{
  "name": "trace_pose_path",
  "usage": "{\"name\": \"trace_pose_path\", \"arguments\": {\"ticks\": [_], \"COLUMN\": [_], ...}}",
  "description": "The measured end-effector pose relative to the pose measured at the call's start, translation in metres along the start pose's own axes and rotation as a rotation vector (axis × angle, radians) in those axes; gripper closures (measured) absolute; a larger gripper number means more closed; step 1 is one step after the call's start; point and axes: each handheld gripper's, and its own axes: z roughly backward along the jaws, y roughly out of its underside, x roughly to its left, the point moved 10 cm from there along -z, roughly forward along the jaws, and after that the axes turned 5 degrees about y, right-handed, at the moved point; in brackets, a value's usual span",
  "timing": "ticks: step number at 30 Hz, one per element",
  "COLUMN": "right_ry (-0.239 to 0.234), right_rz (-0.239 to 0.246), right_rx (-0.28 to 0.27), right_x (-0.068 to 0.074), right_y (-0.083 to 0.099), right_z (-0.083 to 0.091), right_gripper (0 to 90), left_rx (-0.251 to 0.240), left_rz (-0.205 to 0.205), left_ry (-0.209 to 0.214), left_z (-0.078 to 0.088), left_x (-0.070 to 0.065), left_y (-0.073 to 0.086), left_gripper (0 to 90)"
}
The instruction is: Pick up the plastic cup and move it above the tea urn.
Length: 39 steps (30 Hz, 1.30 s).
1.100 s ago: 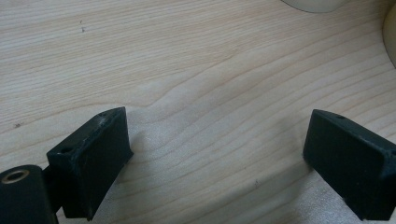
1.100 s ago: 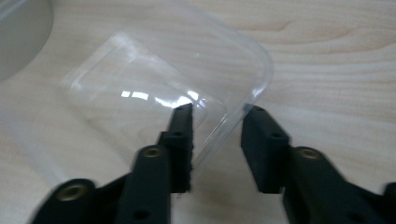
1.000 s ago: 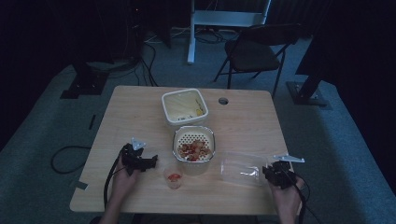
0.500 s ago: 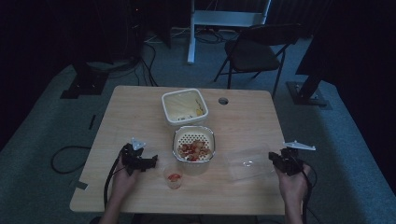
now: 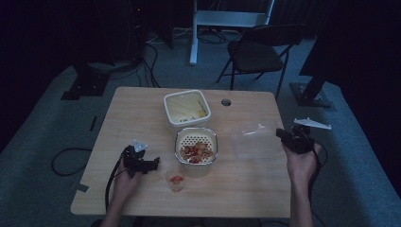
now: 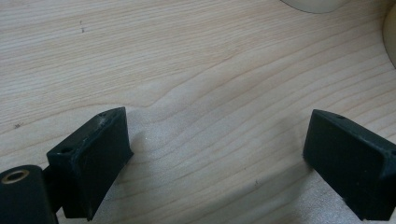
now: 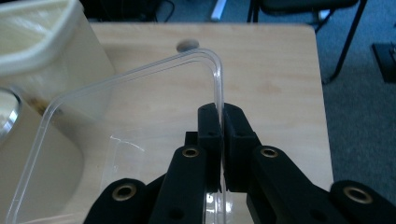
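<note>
While the left tongs (image 5: 153, 163) rest, right tongs (image 7: 220, 122) pinch the clear lid (image 7: 140, 140)

The left gripper (image 6: 219, 154) rests wide apart on the wooden table (image 6: 196, 70).

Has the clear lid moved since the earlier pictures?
Yes. The right gripper, shut on the clear lid, has raised it off the table; it now sits higher in the high view, nearer the table's cable hole.

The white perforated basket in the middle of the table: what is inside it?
Inside the perforated basket lie red and pale pieces of food, piled to one side, with bare holes beside them. What they are is unclear, and whatever lies under them is covered.
</note>
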Motion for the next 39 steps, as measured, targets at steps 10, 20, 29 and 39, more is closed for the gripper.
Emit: {"name": "trace_pose_path", "arguments": {"ticks": [10,20,29,39], "right_ry": [-0.045,-0.126,-0.128,-0.234], "right_rz": [-0.005,0.008,0.040,0.034], "right_rx": [-0.068,-0.068,-0.016,-0.057], "right_x": [0.028,0.080,0.132,0.170], "right_y": [-0.062,-0.114,-0.138,-0.153], "right_z": [-0.004,-0.038,-0.084,-0.090], "right_gripper": [87.7,87.6,87.5,59.7], "left_rx": [-0.002,-0.002,-0.001,-0.001], "left_rz": [0.002,0.005,0.006,0.010], "left_ry": [-0.002,-0.004,-0.007,-0.012], "left_z": [0.000,0.000,0.000,0.001], "left_x": [0.000,0.000,0.000,0.000], "left_y": [0.000,0.000,0.000,0.000], "left_gripper": [8.0,8.0,8.0,8.0]}}
